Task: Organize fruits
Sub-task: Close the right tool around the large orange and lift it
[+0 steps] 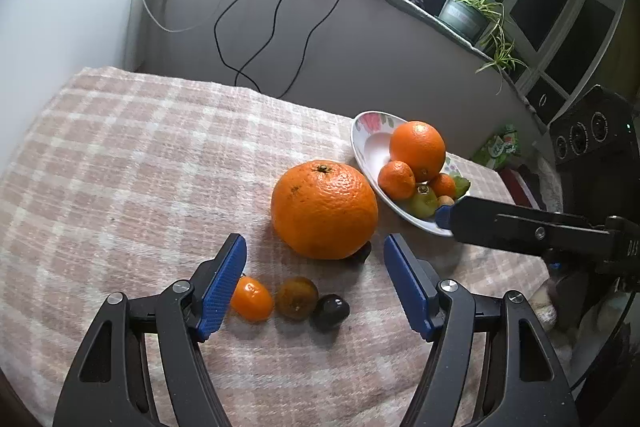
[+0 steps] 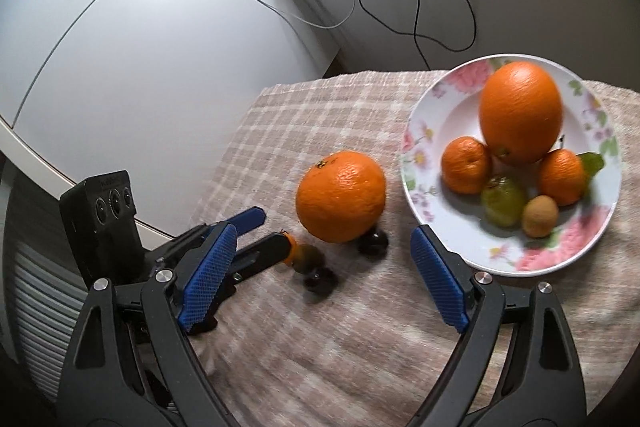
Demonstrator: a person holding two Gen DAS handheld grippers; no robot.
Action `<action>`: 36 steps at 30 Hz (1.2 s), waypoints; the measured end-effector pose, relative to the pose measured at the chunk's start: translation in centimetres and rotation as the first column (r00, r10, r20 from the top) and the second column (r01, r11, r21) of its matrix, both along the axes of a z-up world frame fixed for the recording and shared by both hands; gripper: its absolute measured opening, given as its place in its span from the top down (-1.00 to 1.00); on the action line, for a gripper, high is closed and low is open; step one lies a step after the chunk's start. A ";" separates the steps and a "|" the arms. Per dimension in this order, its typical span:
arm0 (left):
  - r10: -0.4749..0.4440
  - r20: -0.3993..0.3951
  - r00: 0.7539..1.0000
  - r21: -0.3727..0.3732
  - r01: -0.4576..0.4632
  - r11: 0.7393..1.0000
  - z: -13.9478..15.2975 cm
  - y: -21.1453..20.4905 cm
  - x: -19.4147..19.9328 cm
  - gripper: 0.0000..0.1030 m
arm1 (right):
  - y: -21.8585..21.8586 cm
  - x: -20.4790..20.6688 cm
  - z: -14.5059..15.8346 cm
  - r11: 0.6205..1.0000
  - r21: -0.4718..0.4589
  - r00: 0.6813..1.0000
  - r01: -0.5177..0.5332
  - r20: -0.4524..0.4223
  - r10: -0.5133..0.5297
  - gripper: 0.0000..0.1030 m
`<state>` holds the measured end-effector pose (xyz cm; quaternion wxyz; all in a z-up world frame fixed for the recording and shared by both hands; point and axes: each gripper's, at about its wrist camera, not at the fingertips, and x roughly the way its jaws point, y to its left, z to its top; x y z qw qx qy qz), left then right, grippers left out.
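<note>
Both tools gape empty — left tool (image 1: 315,253), right tool (image 2: 324,239). A dark fruit (image 1: 362,254) hides behind the orange (image 1: 324,209) (plate (image 2: 416,131) blurred).

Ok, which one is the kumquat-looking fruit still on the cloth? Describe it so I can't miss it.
Start at the big orange on the checked cloth, beside the floral plate. In front of it lies a row of three small fruits; yours is the end one by the left gripper. Only it is bright orange; its neighbours are brownish-green and near-black.
</note>
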<state>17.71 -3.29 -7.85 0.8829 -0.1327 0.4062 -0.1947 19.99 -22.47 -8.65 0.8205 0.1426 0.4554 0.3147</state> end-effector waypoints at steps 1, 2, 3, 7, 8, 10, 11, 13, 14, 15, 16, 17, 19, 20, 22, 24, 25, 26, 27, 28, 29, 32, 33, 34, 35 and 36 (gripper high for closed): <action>-0.002 -0.002 1.000 -0.001 0.002 1.000 -0.1 -0.1 0.1 -0.38 | 0.2 0.2 -0.2 1.000 0.004 1.000 -0.001 -0.009 0.001 -0.76; -0.005 -0.006 1.000 -0.001 0.005 1.000 -0.2 -0.2 0.3 -0.38 | 0.4 0.3 -0.3 1.000 0.010 1.000 0.000 -0.016 0.001 -0.76; -0.008 -0.007 1.000 -0.002 0.008 1.000 -0.2 -0.2 0.3 -0.38 | 0.6 0.4 -0.4 1.000 0.019 1.000 0.000 -0.026 0.001 -0.76; -0.018 -0.014 1.000 -0.009 0.018 1.000 -0.3 -0.6 0.8 -0.38 | 1.4 1.0 -0.7 1.000 0.026 0.999 0.001 -0.046 0.000 -0.76; -0.020 -0.014 1.000 -0.011 0.020 1.000 -0.3 -0.6 0.9 -0.38 | 1.6 1.1 -0.7 1.000 0.018 0.999 0.004 -0.049 -0.003 -0.76; -0.024 -0.017 1.000 -0.015 0.024 1.000 -0.4 -0.7 1.3 -0.38 | 2.0 1.5 -0.9 1.000 0.005 0.998 0.011 -0.056 -0.011 -0.76; -0.025 -0.020 0.999 -0.016 0.024 1.000 -0.5 -0.7 1.4 -0.38 | 2.1 1.7 -1.0 1.000 0.005 0.998 0.014 -0.062 -0.014 -0.76; -0.026 -0.026 0.999 -0.019 0.026 0.999 -0.6 -0.7 1.7 -0.38 | 2.3 2.0 -1.1 1.000 0.010 0.997 0.018 -0.073 -0.017 -0.76; -0.028 -0.030 0.999 -0.022 0.027 0.999 -0.8 -0.7 1.9 -0.38 | 2.5 2.2 -1.2 1.000 0.009 0.997 0.019 -0.078 -0.019 -0.75; -0.030 -0.033 0.999 -0.022 0.029 0.999 -0.8 -0.7 2.1 -0.38 | 2.6 2.3 -1.2 1.000 0.007 0.997 0.020 -0.079 -0.019 -0.70; -0.030 -0.036 0.999 -0.021 0.029 0.999 -0.9 -0.7 2.3 -0.38 | 2.8 2.4 -1.3 1.000 0.001 0.997 0.019 -0.079 -0.019 -0.64; -0.031 -0.038 0.999 -0.022 0.030 0.999 -1.0 -0.7 2.4 -0.38 | 3.1 2.5 -1.3 1.000 -0.006 0.996 0.018 -0.082 -0.018 -0.64; -0.035 -0.044 0.998 -0.027 0.034 0.999 -1.1 -0.7 2.7 -0.38 | 3.4 2.8 -1.5 1.000 -0.015 0.996 0.017 -0.087 -0.018 -0.63; -0.037 -0.046 0.998 -0.028 0.036 0.999 -1.2 -0.7 2.8 -0.38 | 3.6 2.9 -1.7 1.000 -0.021 0.996 0.017 -0.092 -0.019 -0.62; -0.039 -0.050 0.998 -0.028 0.038 0.999 -1.3 -0.7 3.0 -0.38 | 3.8 3.0 -1.8 0.999 -0.037 0.996 0.025 -0.089 -0.028 -0.62; -0.041 -0.056 0.998 -0.032 0.040 0.999 -1.5 -0.6 3.2 -0.38 | 3.8 3.2 -1.7 0.998 -0.046 0.996 0.033 -0.086 -0.037 -0.62; -0.043 -0.060 0.997 -0.034 0.041 0.999 -1.6 -0.7 3.3 -0.38 | 3.8 3.2 -1.7 0.998 -0.048 0.995 0.038 -0.088 -0.042 -0.62; -0.044 -0.062 0.997 -0.037 0.042 0.998 -1.6 -0.7 3.4 -0.39 | 3.7 3.3 -1.7 0.998 -0.050 0.995 0.040 -0.090 -0.045 -0.62; -0.046 -0.063 0.997 -0.043 0.043 0.998 -1.7 -0.7 3.5 -0.39 | 3.6 3.4 -1.8 0.998 -0.054 0.995 0.044 -0.092 -0.049 -0.61; -0.047 -0.064 0.997 -0.046 0.044 0.998 -1.7 -0.7 3.6 -0.39 | 3.7 3.4 -1.8 0.997 -0.063 0.994 0.047 -0.094 -0.053 -0.58; -0.049 -0.064 0.997 -0.047 0.046 0.998 -1.7 -0.8 3.6 -0.39 | 3.7 3.5 -1.9 0.996 -0.074 0.994 0.050 -0.094 -0.057 -0.57; -0.053 -0.061 0.997 -0.045 0.050 0.998 -1.7 -0.9 3.8 -0.39 | 4.1 3.6 -2.0 0.994 -0.099 0.994 0.055 -0.090 -0.064 -0.54; -0.055 -0.062 0.997 -0.048 0.052 0.997 -1.7 -0.9 3.8 -0.39 | 4.1 3.6 -1.9 0.993 -0.106 0.994 0.055 -0.088 -0.065 -0.50; -0.055 -0.065 0.996 -0.055 0.052 0.997 -1.7 -0.9 3.9 -0.39 | 4.2 3.6 -1.9 0.992 -0.113 0.994 0.058 -0.086 -0.068 -0.45; -0.057 -0.067 0.996 -0.059 0.053 0.997 -1.7 -0.9 4.0 -0.39 | 4.1 3.6 -1.9 0.991 -0.120 0.994 0.061 -0.085 -0.072 -0.43; -0.057 -0.067 0.996 -0.060 0.053 0.997 -1.7 -0.9 3.9 -0.39 | 4.1 3.6 -1.9 0.990 -0.126 0.993 0.065 -0.086 -0.076 -0.39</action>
